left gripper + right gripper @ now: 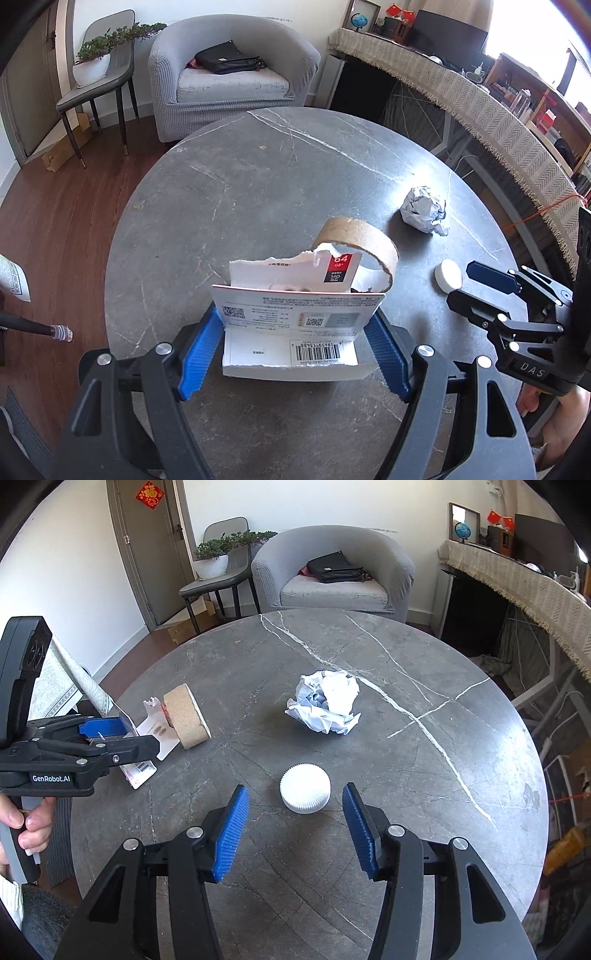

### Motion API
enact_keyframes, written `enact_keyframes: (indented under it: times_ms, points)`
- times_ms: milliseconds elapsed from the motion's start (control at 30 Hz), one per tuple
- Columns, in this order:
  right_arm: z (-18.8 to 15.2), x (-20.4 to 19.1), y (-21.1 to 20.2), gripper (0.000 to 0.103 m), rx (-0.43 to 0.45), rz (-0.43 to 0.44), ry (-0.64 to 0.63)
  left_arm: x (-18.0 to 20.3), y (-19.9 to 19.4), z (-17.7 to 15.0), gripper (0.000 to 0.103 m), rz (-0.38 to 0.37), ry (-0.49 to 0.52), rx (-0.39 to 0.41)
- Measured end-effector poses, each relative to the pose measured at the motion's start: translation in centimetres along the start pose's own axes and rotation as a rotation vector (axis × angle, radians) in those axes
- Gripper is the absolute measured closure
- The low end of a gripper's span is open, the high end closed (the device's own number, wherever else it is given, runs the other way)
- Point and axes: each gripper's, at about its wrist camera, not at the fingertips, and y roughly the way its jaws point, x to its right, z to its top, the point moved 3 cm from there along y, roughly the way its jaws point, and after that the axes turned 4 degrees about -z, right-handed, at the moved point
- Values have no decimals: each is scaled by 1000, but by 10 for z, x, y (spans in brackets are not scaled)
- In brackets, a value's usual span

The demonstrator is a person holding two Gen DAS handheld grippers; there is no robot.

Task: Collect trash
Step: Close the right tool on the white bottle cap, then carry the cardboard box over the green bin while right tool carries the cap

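Observation:
My left gripper is shut on a torn white package card with a barcode, its blue pads pressing both side edges. Just behind the card stands a brown cardboard tape ring. Between the open fingers of my right gripper lies a white ribbed cap on the table, with a gap to the pad on each side. A crumpled paper ball sits farther back. The right wrist view shows the left gripper at the left with the card and the ring.
The round grey marble table carries all the items. Behind it stand a grey armchair with a black bag and a chair with a potted plant. A cloth-covered sideboard runs along the right. A hand grips the left handle.

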Motion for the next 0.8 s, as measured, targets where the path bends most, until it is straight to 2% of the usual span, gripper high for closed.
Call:
enact_keyframes:
  times_ms: [167, 433, 633, 800]
  points:
    - [3, -5, 7, 50, -15, -12, -12, -8, -6, -2, 25, 14, -3, -26]
    - [5, -8, 13, 73, -36, -45, -10, -26, -30, -11, 25, 19, -38, 12]
    - [11, -30, 5, 73, -25, -14, -38, -43, -43, -23, 25, 28, -70, 22]
    - [19, -63, -4, 73, -16, 52, -76, -64, -58, -37, 25, 45, -109, 44]
